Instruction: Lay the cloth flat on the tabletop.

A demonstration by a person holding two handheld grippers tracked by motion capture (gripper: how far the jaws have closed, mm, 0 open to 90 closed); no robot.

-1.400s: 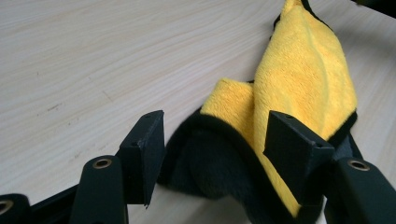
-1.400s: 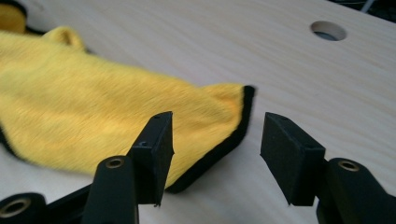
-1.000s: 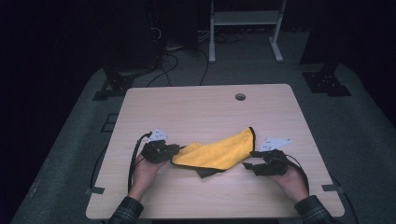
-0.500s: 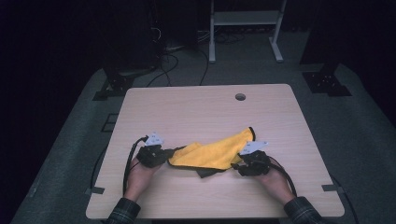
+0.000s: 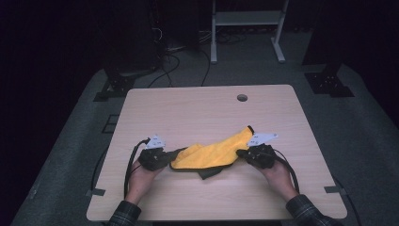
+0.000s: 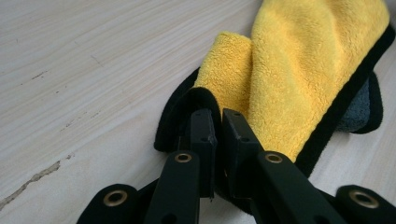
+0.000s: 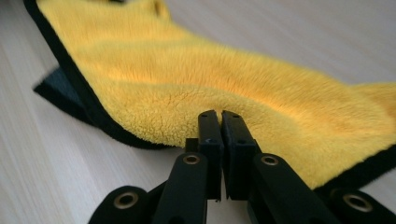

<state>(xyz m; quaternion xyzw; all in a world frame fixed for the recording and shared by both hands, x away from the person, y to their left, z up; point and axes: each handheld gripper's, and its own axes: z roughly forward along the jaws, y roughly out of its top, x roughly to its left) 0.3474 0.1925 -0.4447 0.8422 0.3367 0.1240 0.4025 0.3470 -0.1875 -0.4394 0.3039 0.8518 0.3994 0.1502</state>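
Left gripper (image 5: 165, 157) clamped shut, held low; right gripper (image 5: 242, 153) jaws just closing, now pinched together.

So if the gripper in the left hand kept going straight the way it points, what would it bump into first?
The yellow cloth. The left gripper is already shut on its black-edged corner, so pushing on would bunch the cloth toward the right gripper at the other end.

Overhead light is hitting the table (image 5: 188, 113) evenly, surroundings staying near black; high view is looking soft and grainy, both gripper views are blurring toward the far edges
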